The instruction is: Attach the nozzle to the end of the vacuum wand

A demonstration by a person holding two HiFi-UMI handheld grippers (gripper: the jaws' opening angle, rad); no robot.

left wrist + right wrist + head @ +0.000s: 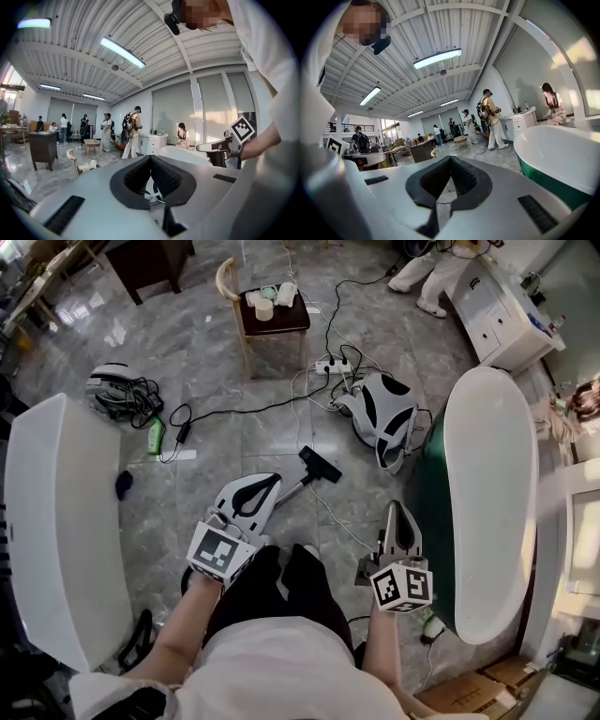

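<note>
Grey stone flooring (216, 362) filled the head view. On it lay the vacuum wand (296, 487), running away from the left gripper (268, 486), with the black nozzle (321, 465) at its far end, ahead of and below that gripper's tips. Whether the nozzle was seated on the wand or merely butted against it could not be determined at that size. The right gripper (397, 508) was held at about the same height, well apart from the wand and near the green-sided bathtub (487, 521). Both tools sat near the waist and clear of the floor, which read as a neutral carrying posture rather than a working reach. In the left gripper view the jaws were pressed together at the tips with nothing between them. The room lay beyond, and the right gripper's marker cube (243, 129) stood off to the right. In the right gripper view the jaws were likewise pressed together and empty, aimed roughly level across the room, with the bathtub to their right. Neither gripper view showed the wand or nozzle, consistent with tools pointed above floor level.
</note>
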